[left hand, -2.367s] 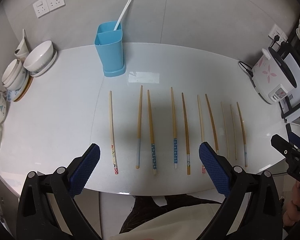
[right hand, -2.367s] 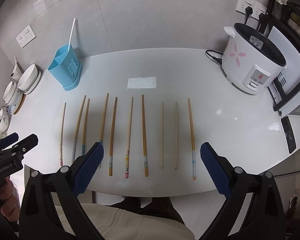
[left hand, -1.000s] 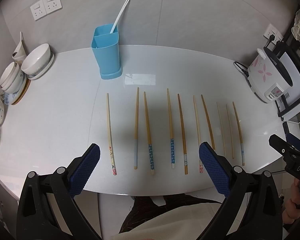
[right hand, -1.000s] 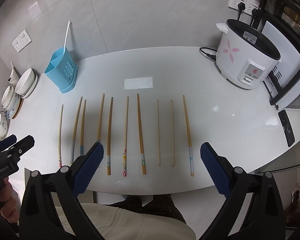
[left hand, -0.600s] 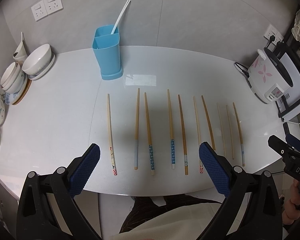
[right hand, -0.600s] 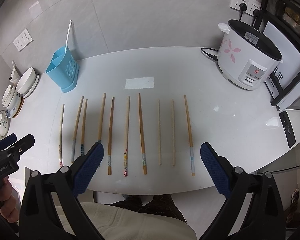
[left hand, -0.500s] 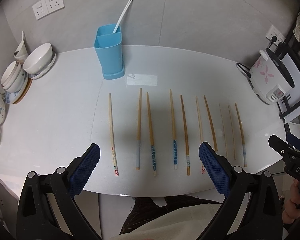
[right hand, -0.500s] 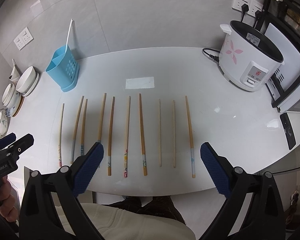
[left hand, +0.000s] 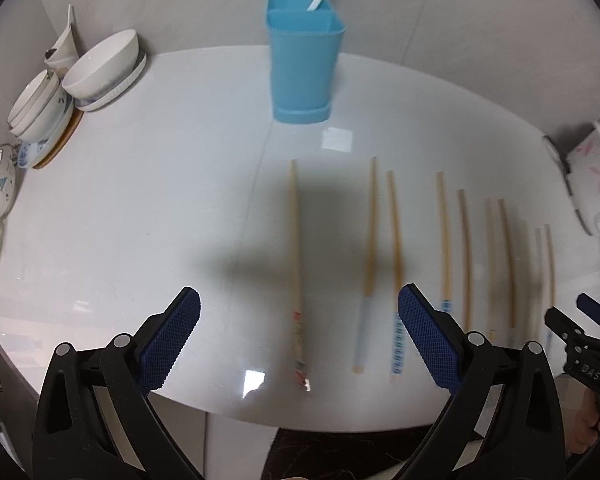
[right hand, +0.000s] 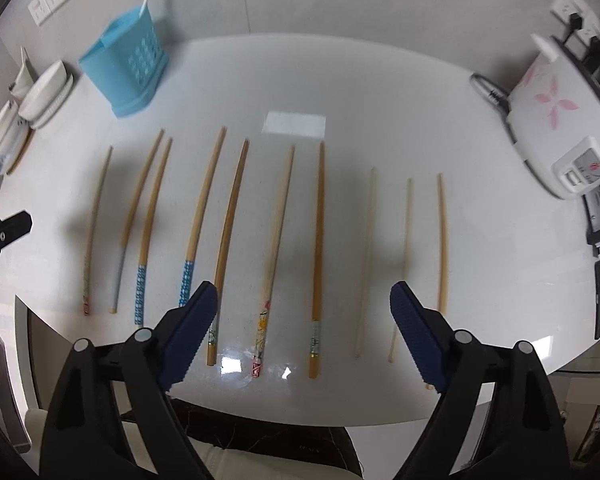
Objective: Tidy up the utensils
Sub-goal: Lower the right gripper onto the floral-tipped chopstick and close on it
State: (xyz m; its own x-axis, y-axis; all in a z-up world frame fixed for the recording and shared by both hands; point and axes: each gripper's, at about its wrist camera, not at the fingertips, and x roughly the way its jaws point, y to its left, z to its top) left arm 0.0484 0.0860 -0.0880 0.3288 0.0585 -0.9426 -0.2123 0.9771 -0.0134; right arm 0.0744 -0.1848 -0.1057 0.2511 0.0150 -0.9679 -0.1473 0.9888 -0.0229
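Observation:
Several wooden chopsticks lie side by side in a row on the white table point(left hand: 140, 208). The leftmost chopstick point(left hand: 295, 264) runs between my open left gripper's point(left hand: 299, 334) blue pads. A blue utensil holder point(left hand: 303, 56) with a white utensil in it stands at the back; it also shows in the right wrist view point(right hand: 128, 64). My right gripper point(right hand: 303, 322) is open and empty over the near ends of the floral-tipped chopstick point(right hand: 277, 240) and the one beside it point(right hand: 319, 248).
Stacked white bowls and plates point(left hand: 80, 80) sit at the far left. A white rice cooker point(right hand: 556, 120) with a cord stands at the right by a rack. The table's front edge is just under both grippers.
Both grippers have moved forward and down, close to the table. The left one has shifted left, over the leftmost chopstick. Both stay open.

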